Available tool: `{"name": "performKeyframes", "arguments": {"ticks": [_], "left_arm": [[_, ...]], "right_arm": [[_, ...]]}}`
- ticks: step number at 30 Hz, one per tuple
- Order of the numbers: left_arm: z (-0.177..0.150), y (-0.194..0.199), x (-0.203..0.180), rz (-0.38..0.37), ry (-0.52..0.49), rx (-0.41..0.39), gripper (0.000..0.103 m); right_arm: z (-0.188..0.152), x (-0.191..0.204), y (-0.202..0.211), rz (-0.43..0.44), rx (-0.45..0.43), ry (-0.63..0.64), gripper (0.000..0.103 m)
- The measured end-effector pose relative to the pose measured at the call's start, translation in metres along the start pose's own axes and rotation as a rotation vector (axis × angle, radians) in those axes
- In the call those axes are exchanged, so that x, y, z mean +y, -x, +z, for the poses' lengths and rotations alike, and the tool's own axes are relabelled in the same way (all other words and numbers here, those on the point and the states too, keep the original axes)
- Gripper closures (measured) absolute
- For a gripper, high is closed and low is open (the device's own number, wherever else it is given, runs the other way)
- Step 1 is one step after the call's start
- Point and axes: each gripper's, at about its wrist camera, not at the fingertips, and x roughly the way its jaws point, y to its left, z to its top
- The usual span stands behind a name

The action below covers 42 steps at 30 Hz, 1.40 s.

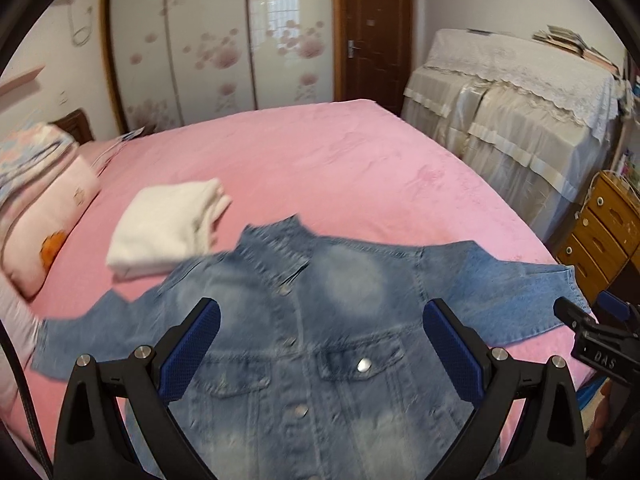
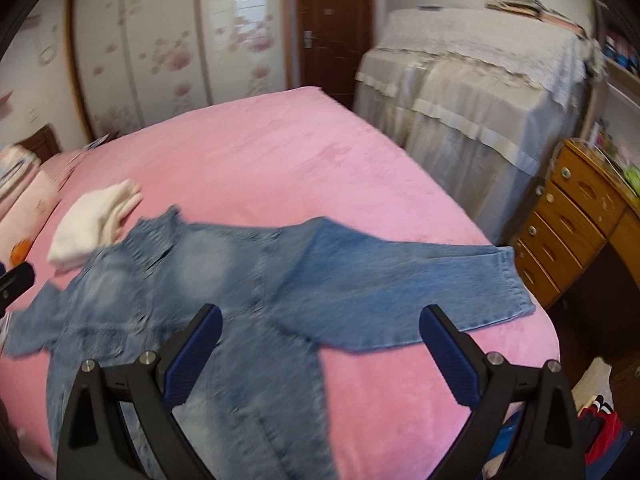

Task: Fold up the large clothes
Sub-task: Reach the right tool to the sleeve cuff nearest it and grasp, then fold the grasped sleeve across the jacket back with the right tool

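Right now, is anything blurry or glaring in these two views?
Left wrist view: the denim jacket is motion-smeared, while the left tongs stay sharp; window glare on the wardrobe door. Right wrist view: similar jacket smear, edges bent by fisheye.

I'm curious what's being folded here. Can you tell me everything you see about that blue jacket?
The denim jacket is faded blue with paler bleached patches, metal buttons and flapped chest pockets. It lies front up, buttoned and unfolded on the pink bed, both sleeves spread sideways. One shoulder overlaps the folded white garment. Neither gripper touches it.
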Motion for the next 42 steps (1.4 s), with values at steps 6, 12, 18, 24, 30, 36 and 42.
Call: {"name": "performKeyframes", "arguments": {"ticks": [6, 12, 18, 24, 30, 36, 42], "left_arm": [[0.020, -0.059, -0.044, -0.083, -0.009, 0.026, 0.002], [0.020, -0.135, -0.097, -0.092, -0.063, 0.074, 0.002], [0.006, -0.183, -0.138, -0.119, -0.077, 0.121, 0.002], [-0.007, -0.220, -0.180, -0.129, -0.108, 0.156, 0.002], [-0.011, -0.229, -0.193, -0.167, -0.088, 0.194, 0.002], [-0.003, -0.197, -0.162, -0.170, -0.080, 0.172, 0.002], [-0.003, -0.159, -0.078, -0.151, 0.052, 0.151, 0.002]], "right_arm": [[0.007, -0.061, -0.055, -0.103, 0.060, -0.154, 0.003], [-0.009, -0.141, -0.108, -0.208, 0.115, -0.378, 0.004], [-0.041, -0.221, -0.137, -0.232, 0.130, -0.645, 0.010], [-0.066, -0.253, -0.165, -0.168, 0.156, -0.793, 0.021], [-0.069, -0.264, -0.183, -0.178, 0.122, -0.831, 0.059], [-0.039, -0.252, -0.163, -0.107, 0.010, -0.749, 0.095], [0.027, -0.124, -0.074, 0.081, -0.200, -0.379, 0.095]]}}
